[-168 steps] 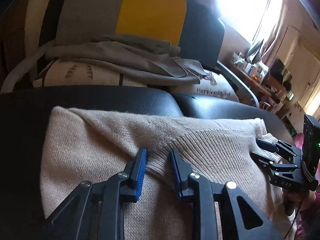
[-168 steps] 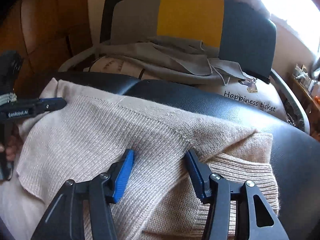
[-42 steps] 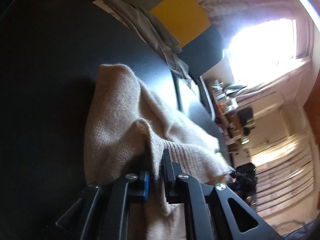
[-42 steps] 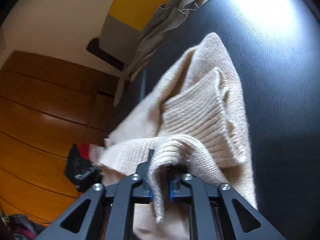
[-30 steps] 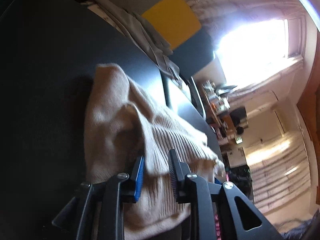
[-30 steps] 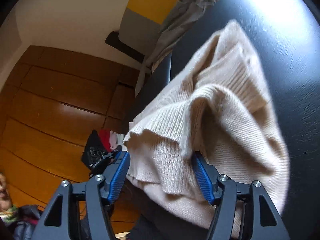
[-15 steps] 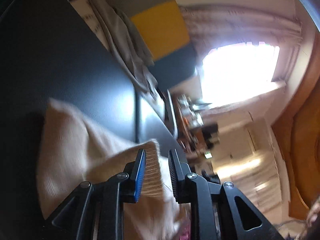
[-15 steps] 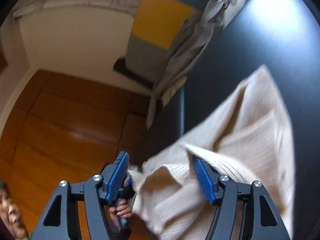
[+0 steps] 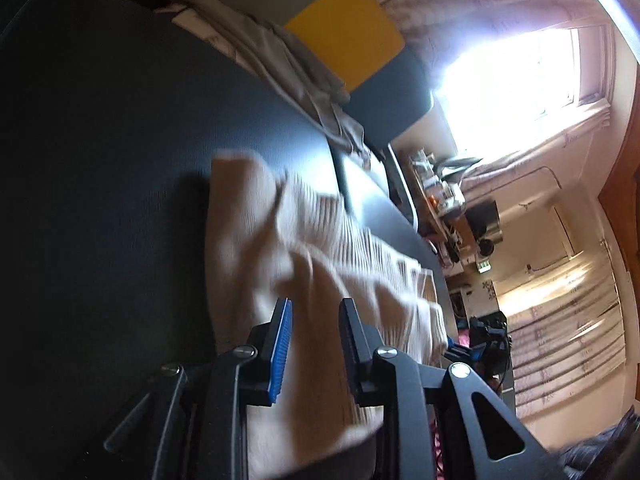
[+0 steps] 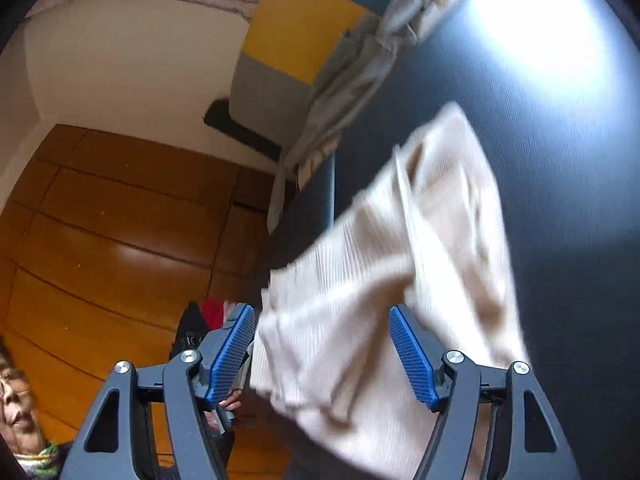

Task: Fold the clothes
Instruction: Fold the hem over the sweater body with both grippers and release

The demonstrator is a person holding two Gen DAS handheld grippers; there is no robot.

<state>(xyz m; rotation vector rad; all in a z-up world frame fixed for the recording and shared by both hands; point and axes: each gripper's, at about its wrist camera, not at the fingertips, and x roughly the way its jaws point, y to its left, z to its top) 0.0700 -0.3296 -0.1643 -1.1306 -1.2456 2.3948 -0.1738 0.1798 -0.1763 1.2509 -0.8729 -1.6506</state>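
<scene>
A beige knit sweater [image 9: 320, 248] lies bunched and blurred on the black leather surface [image 9: 120, 140]. My left gripper [image 9: 316, 302] hovers over its near edge. Its jaws are opening, and the knit shows through the gap without either pad pressing on it. In the right wrist view the same sweater [image 10: 400, 260] spreads across the black surface [image 10: 560, 160]. My right gripper [image 10: 320, 312] stands wide and is still opening, its blue pads [image 10: 408, 352] clear of the cloth. Each view shows the other gripper small at the sweater's far end.
A chair with a grey, yellow and dark back [image 9: 344, 28] stands beyond the surface, with a grey garment [image 9: 288, 60] draped over it. A bright window [image 9: 508, 88] and a cluttered shelf [image 9: 440, 192] are at right. Wood panelling [image 10: 100, 240] and a person [image 10: 24, 420] fill the right view's left side.
Both grippers were shut on sweater folds; they have let go and spread their jaws. The sweater has dropped flatter onto the black surface, and both hands have shifted over it.
</scene>
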